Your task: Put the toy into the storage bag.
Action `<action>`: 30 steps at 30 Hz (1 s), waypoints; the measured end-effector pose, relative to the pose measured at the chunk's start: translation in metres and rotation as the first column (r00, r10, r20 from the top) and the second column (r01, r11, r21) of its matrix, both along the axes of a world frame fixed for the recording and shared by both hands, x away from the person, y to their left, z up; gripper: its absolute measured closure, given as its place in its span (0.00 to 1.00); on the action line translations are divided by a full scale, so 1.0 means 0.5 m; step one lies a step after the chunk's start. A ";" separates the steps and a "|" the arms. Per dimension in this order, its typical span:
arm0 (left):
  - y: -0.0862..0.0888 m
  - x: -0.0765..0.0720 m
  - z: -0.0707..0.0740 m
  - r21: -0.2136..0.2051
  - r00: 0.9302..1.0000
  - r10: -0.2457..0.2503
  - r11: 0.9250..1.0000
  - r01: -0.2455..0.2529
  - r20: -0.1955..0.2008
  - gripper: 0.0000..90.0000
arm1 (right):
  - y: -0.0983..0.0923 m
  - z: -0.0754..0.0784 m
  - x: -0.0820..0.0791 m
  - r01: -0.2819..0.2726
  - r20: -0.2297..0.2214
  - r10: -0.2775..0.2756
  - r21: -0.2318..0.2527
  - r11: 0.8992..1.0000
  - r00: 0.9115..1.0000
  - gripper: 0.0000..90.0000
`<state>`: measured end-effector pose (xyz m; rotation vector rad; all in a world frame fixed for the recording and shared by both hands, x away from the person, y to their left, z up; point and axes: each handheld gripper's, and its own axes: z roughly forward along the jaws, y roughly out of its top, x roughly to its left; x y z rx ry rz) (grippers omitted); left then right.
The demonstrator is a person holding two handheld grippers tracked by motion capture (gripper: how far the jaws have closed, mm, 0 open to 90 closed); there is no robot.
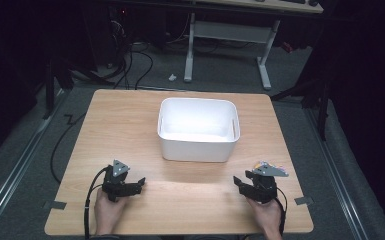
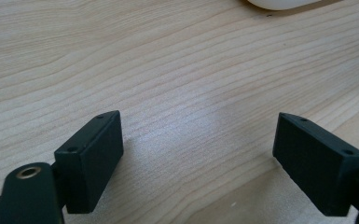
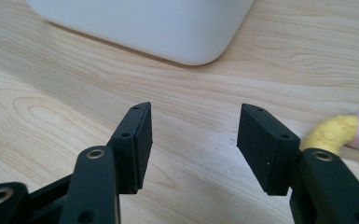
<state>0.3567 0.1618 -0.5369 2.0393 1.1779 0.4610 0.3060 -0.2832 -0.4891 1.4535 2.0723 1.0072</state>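
A wooden table (image 1: 130, 130) is seen from above, with a white plastic bin (image 1: 198, 129) standing near its middle, toward the far side. The bin looks empty, its pale floor bare as far as the high view shows. A person's two hands come in from the near edge, each holding a black gripper. The left gripper (image 1: 139, 183) rests low at the near left of the table, well apart from the bin; in its own view its jaws stand wide apart with nothing but bare wood grain between them. The right gripper (image 1: 237, 181) sits at the near right, pointing toward the bin. In its own view the jaws are parted about halfway, with only table surface between them and the rounded near corner of the bin ahead. Just beside the right gripper, on its right side, lies a small soft toy (image 3: 349, 131) in yellow with pastel pink and blue bands, mostly hidden behind the jaw; what kind of toy it is cannot be told. It lies on the table, outside the bin and not gripped. Judging from this, the work seems at its very start: if the toy is meant for the bin, it has not yet been picked up, and lifting, carrying and dropping it in all remain.
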 end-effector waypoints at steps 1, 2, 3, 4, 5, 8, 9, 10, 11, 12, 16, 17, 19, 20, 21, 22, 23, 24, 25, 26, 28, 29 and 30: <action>0.000 0.001 0.000 -0.003 1.000 -0.002 1.000 0.002 -0.002 0.17 | -0.011 0.004 0.000 0.012 0.001 -0.012 0.002 1.000 1.000 0.51; 0.000 0.001 0.000 -0.004 1.000 -0.002 1.000 0.002 -0.003 0.17 | -0.016 0.006 0.000 0.015 0.000 -0.015 0.001 1.000 1.000 0.51; 0.000 0.001 0.000 -0.001 1.000 -0.005 1.000 0.005 -0.003 0.16 | -0.021 0.008 0.000 0.021 -0.002 -0.021 0.002 1.000 1.000 0.52; 0.000 0.001 0.000 -0.001 1.000 -0.005 1.000 0.005 -0.003 0.16 | -0.026 0.009 0.000 0.028 -0.007 -0.028 0.006 1.000 1.000 0.52; -0.002 0.001 0.000 0.006 1.000 -0.006 1.000 0.006 -0.002 0.16 | -0.026 0.009 0.000 0.028 -0.007 -0.028 0.006 1.000 1.000 0.52; -0.009 0.000 -0.001 0.036 1.000 -0.016 0.999 0.016 0.000 0.13 | -0.046 0.016 -0.001 0.050 -0.015 -0.050 0.002 0.999 0.999 0.52; -0.009 0.001 -0.001 0.036 1.000 -0.017 0.999 0.017 0.000 0.13 | -0.051 0.019 -0.001 0.054 -0.016 -0.054 0.002 0.999 0.998 0.52; -0.009 0.001 -0.001 0.036 1.000 -0.017 0.999 0.017 0.000 0.13 | -0.057 0.021 -0.002 0.059 -0.016 -0.059 -0.002 0.998 0.998 0.52; -0.009 0.001 -0.001 0.037 1.000 -0.017 0.999 0.017 0.000 0.13 | -0.062 0.023 -0.002 0.063 -0.013 -0.064 -0.004 0.998 0.998 0.51; -0.009 0.001 -0.001 0.037 1.000 -0.017 0.999 0.017 0.000 0.13 | -0.062 0.023 -0.002 0.063 -0.013 -0.064 -0.004 0.998 0.998 0.51; -0.009 0.001 -0.001 0.036 1.000 -0.016 0.999 0.016 0.000 0.12 | -0.082 0.030 -0.003 0.093 -0.017 -0.093 -0.010 0.996 0.996 0.52; -0.010 0.001 -0.001 0.037 1.000 -0.016 0.999 0.016 0.000 0.12 | -0.087 0.032 -0.002 0.098 -0.020 -0.098 -0.012 0.995 0.995 0.52; -0.010 0.001 -0.001 0.037 1.000 -0.016 0.999 0.016 -0.001 0.12 | -0.100 0.036 0.003 0.110 -0.026 -0.110 -0.016 0.994 0.994 0.53; -0.010 0.001 -0.001 0.037 1.000 -0.016 0.999 0.016 -0.001 0.12 | -0.103 0.037 0.004 0.119 -0.032 -0.119 -0.013 0.993 0.992 0.54; -0.010 0.001 -0.001 0.037 1.000 -0.016 0.999 0.016 -0.001 0.12 | -0.103 0.037 0.004 0.119 -0.032 -0.119 -0.013 0.993 0.992 0.54; -0.010 0.001 -0.001 0.037 1.000 -0.015 0.999 0.015 -0.002 0.12 | -0.107 0.038 0.006 0.123 -0.035 -0.124 -0.016 0.992 0.992 0.54; -0.010 0.001 -0.001 0.038 1.000 -0.016 0.999 0.016 -0.001 0.12 | -0.114 0.040 0.011 0.129 -0.041 -0.130 -0.025 0.991 0.991 0.55; -0.010 0.000 -0.001 0.039 1.000 -0.016 0.999 0.016 -0.001 0.12 | -0.117 0.040 0.013 0.133 -0.045 -0.135 -0.030 0.991 0.990 0.56; -0.010 0.001 -0.001 0.038 1.000 -0.016 0.999 0.016 -0.001 0.12 | -0.120 0.041 0.016 0.137 -0.048 -0.138 -0.036 0.990 0.989 0.56; -0.010 0.000 -0.001 0.036 1.000 -0.015 0.999 0.015 -0.002 0.12 | -0.124 0.042 0.019 0.139 -0.052 -0.141 -0.041 0.989 0.989 0.56; -0.010 0.000 -0.001 0.035 1.000 -0.015 0.999 0.015 -0.001 0.12 | -0.133 0.043 0.026 0.147 -0.062 -0.150 -0.053 0.988 0.987 0.56; -0.010 0.000 -0.001 0.035 1.000 -0.015 0.999 0.015 -0.001 0.12 | -0.133 0.043 0.026 0.147 -0.062 -0.150 -0.053 0.988 0.987 0.56; -0.010 0.000 -0.001 0.036 1.000 -0.015 0.999 0.015 -0.001 0.12 | -0.137 0.044 0.030 0.150 -0.069 -0.154 -0.059 0.987 0.986 0.57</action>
